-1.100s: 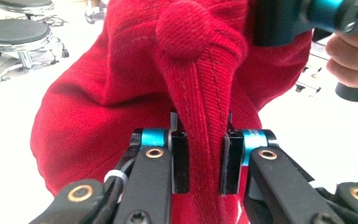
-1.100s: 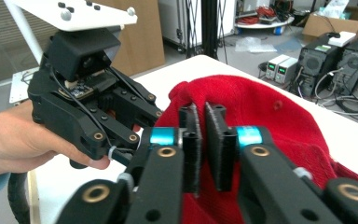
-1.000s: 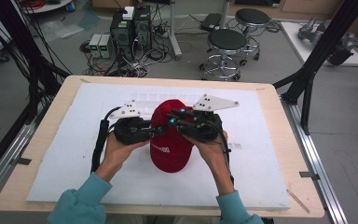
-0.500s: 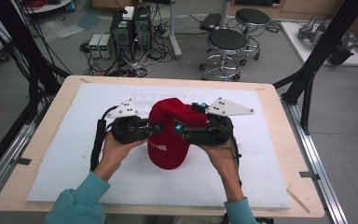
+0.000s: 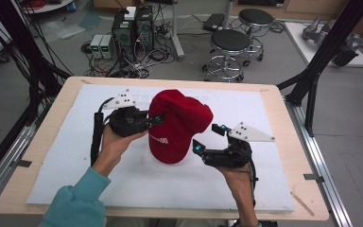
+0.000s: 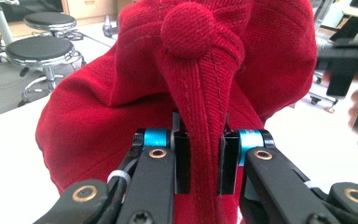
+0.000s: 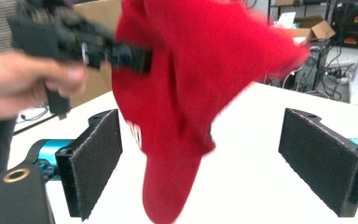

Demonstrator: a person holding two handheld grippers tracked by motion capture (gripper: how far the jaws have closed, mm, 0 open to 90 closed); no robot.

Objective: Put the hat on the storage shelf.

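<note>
From above, we see a red cap [image 5: 177, 125] centred on a white sheet [image 5: 274, 118] over a wooden table [image 5: 42, 127]; stools [image 5: 229, 45] stand at twelve o'clock. Our left gripper [image 6: 200, 158] pinches the cap's fabric. Our right gripper [image 7: 205, 163] is spread apart, cap between.

Wood table [image 5: 283, 109] w/ white sheet [image 5: 264, 123]; red cap [image 5: 177, 125] brim down on it.

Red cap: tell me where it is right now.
In the high view the red cap hangs mid-table over the white mat, pinched by the left hand-held gripper; the open right hand-held gripper is beside it.
</note>
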